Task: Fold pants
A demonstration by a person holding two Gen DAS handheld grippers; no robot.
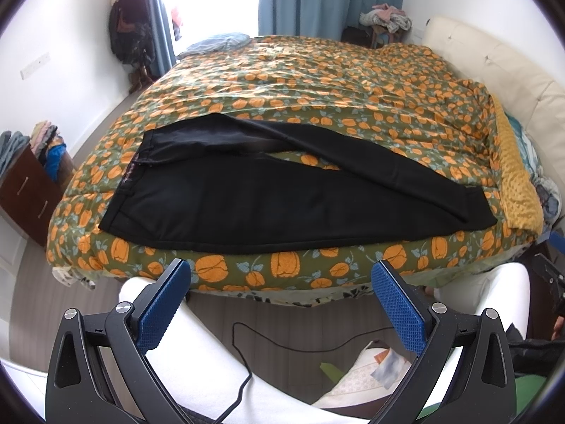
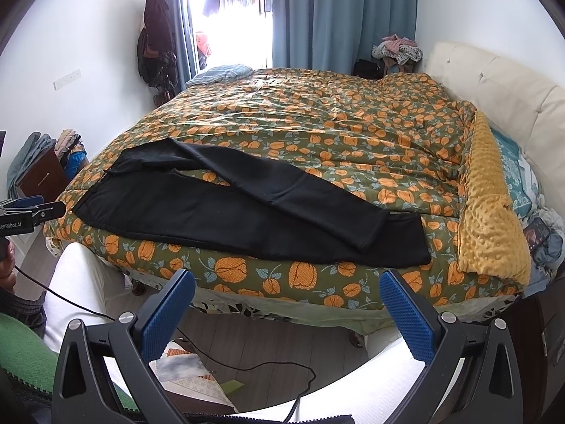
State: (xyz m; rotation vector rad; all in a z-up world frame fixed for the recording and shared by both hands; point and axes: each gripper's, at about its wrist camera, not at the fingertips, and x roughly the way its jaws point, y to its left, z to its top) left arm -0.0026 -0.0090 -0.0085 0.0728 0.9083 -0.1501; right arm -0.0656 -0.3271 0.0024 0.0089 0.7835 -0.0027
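Note:
Black pants point(image 1: 226, 194) lie flat along the near edge of the bed, waistband at the left, leg ends at the right. The far leg crosses over the near leg near the cuffs; they also show in the right wrist view point(image 2: 219, 208). My left gripper point(image 1: 280, 275) is open and empty, held back from the bed edge above the floor, below the near leg. My right gripper point(image 2: 287, 286) is open and empty, just short of the bed edge below the cuffs. The left gripper also shows at the left edge of the right wrist view point(image 2: 31, 212).
The bed carries a green quilt with orange flowers point(image 2: 317, 120) and a yellow dotted blanket point(image 2: 491, 212) at the right. A cream headboard point(image 2: 494, 81) stands at the right. A brown cabinet with stacked clothes point(image 1: 28, 190) stands at the left. A black cable point(image 1: 282, 339) lies on the floor.

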